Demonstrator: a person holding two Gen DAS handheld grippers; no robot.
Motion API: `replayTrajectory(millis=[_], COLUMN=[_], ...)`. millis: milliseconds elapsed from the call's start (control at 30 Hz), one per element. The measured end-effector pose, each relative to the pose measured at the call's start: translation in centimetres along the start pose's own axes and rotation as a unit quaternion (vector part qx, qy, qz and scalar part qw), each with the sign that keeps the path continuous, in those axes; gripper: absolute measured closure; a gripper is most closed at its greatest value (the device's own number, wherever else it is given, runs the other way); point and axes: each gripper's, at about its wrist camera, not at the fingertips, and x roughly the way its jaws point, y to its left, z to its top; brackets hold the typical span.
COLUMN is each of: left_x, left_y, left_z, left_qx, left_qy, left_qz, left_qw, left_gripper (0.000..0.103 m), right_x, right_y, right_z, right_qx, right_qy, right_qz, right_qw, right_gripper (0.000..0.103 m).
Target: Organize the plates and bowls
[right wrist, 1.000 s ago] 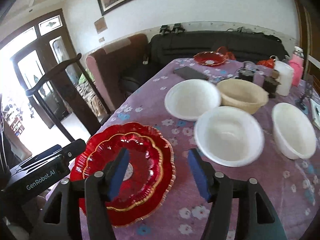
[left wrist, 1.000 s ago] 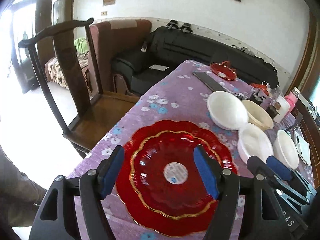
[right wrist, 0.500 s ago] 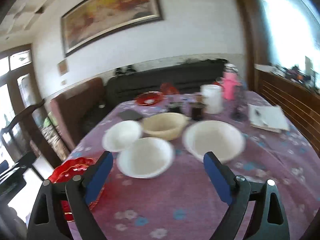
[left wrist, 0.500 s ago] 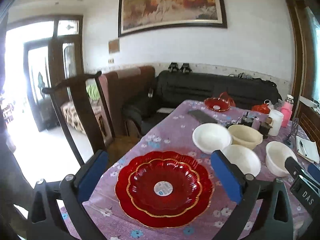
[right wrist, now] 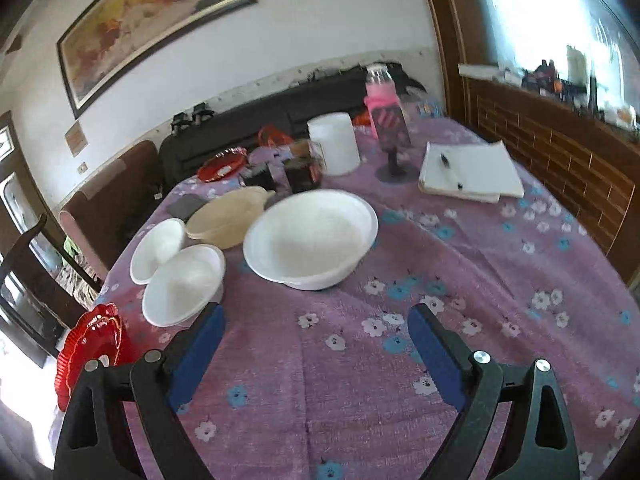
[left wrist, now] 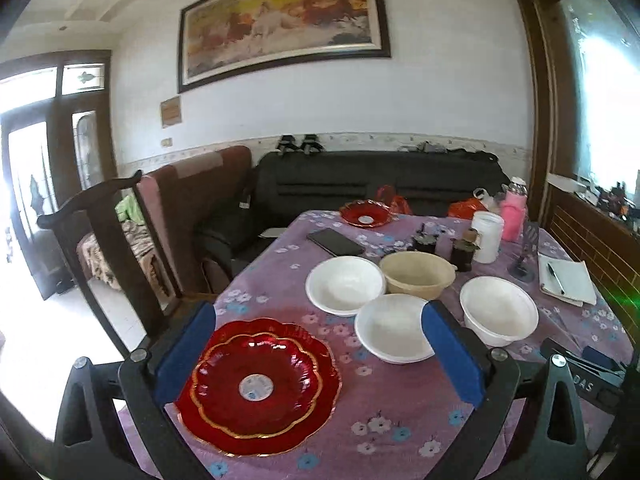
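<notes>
Two stacked red plates (left wrist: 256,386) lie at the near left of the purple floral table; they also show in the right wrist view (right wrist: 90,350). Three white bowls (left wrist: 345,285) (left wrist: 394,333) (left wrist: 498,316) and a beige bowl (left wrist: 416,274) sit mid-table. A small red plate (left wrist: 365,214) lies at the far end. My left gripper (left wrist: 318,350) is open and empty above the red plates. My right gripper (right wrist: 316,342) is open and empty over bare cloth, just short of the large white bowl (right wrist: 310,236).
A phone (left wrist: 335,242), dark jars (left wrist: 462,252), a white container (left wrist: 486,236), a pink bottle (left wrist: 514,216) and a notebook with pen (left wrist: 564,282) stand at the far and right side. A wooden chair (left wrist: 100,248) stands left of the table.
Both grippers have pulled back and risen from the red plates and opened wider. The right gripper has swung right, now facing the large white bowl.
</notes>
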Motion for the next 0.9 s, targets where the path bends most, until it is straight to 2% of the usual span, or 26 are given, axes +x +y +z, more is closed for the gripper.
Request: replayTrajectory(millis=[100,133,300,500,733,767,833,900], left_x=[2.0,2.7,6.7,10.1,12.8,12.9,13.2,13.2], left_y=[0.0,0.0,0.2,1.6,3.6,3.7,3.9,4.2], left_z=[-0.1,-0.2,-1.2,-1.5,-0.9,-0.8,-0.8,-1.0], left_qx=[-0.005,-0.004,-0.006,-0.029,-0.064,-0.066,-0.068,-0.074], left_qy=[0.021,0.029,0.073,0.107,0.139,0.139,0.14,0.142], left_qz=[-0.018,-0.026,-0.027,-0.03,-0.03,-0.029,-0.025,-0.026], left_qw=[0.9996,0.9992,0.9969,0.9934,0.9877,0.9877,0.9875,0.9868], left_gripper=[0.0,0.0,0.0,0.0,0.0,0.0,0.0,0.0], right_x=[1.6,2.1,5.1,8.7,11.2,11.5,12.2,12.9], right_y=[0.7,1.1,3.2,5.4,8.2,8.6,8.9,8.7], right_z=[0.0,-0.1,-0.2,0.9,1.8,1.8,1.6,1.2], right_qx=[-0.004,-0.009,-0.022,-0.022,-0.024,-0.028,-0.027,-0.017], right_qy=[0.019,0.025,0.059,0.084,0.084,0.088,0.106,0.123], right_qz=[0.016,0.02,0.043,0.061,0.072,0.074,0.078,0.084], right_qw=[1.0,0.999,0.997,0.994,0.994,0.993,0.991,0.989], right_gripper=[0.009,0.014,0.022,0.023,0.024,0.026,0.041,0.049])
